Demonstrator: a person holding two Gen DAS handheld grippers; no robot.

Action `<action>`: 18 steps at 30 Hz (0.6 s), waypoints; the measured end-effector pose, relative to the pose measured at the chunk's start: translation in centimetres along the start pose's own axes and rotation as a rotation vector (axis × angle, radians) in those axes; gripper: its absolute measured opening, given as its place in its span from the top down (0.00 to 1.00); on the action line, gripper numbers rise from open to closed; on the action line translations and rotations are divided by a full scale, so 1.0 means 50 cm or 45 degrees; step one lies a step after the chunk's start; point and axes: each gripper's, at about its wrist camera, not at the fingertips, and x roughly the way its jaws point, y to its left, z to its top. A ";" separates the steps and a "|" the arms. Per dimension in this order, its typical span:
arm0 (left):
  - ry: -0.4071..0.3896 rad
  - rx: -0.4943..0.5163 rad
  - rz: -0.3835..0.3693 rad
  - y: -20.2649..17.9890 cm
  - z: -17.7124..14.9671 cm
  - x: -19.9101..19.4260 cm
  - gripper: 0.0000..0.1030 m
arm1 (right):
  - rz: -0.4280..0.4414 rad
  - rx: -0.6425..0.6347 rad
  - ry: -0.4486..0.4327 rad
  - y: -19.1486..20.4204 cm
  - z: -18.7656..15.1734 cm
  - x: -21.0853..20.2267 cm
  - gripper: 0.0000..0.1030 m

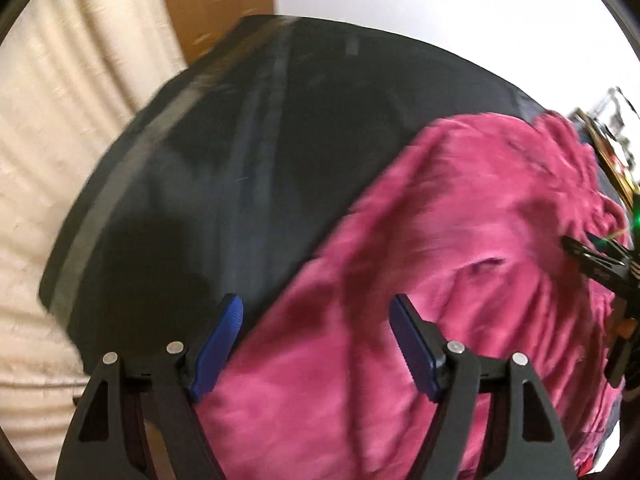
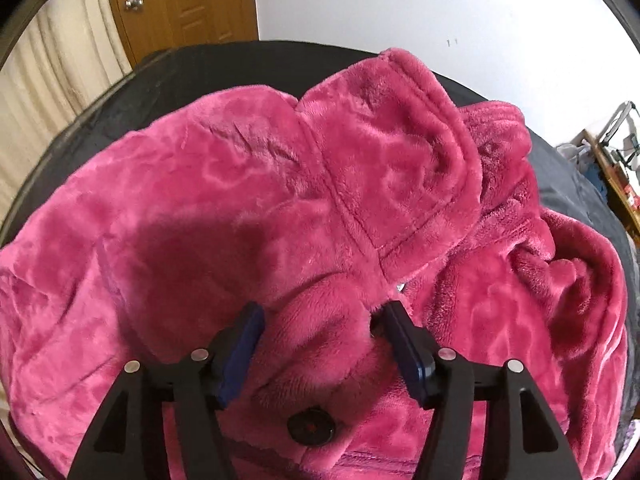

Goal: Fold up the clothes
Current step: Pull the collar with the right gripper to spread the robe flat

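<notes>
Fingers, right gripper [image 2: 318, 330]: clamped on a bunched fold of the pink fleece garment [image 2: 248, 200]
Fingers, left gripper [image 1: 316, 316]: spread apart, holding nothing, above the garment's edge
Garment: spread on the dark surface [image 1: 224, 152]
Button [image 2: 311, 427]: black, just below the right grip

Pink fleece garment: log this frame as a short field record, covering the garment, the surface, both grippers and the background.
garment: pink fleece garment, rumpled, not yet folded, hood-like flap on top
button: dark button near the right gripper
surface: black cloth-covered table
left gripper: left gripper, open, holding nothing, over the garment's edge
right gripper: right gripper, a bunch of fleece between its fingers; closure cannot be told
background: wooden door, cream curtain, white wall
image quality: left wrist view motion-blurred
</notes>
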 end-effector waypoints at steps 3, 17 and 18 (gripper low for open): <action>-0.006 0.042 0.005 0.018 -0.002 0.011 0.23 | 0.009 0.057 0.027 -0.009 0.000 0.013 0.20; 0.196 0.334 -0.315 0.025 0.006 0.106 0.22 | -0.053 0.204 0.047 -0.016 0.003 0.034 0.09; 0.191 0.382 -0.326 0.013 0.004 0.107 0.23 | -0.059 0.211 0.044 -0.016 0.002 0.034 0.07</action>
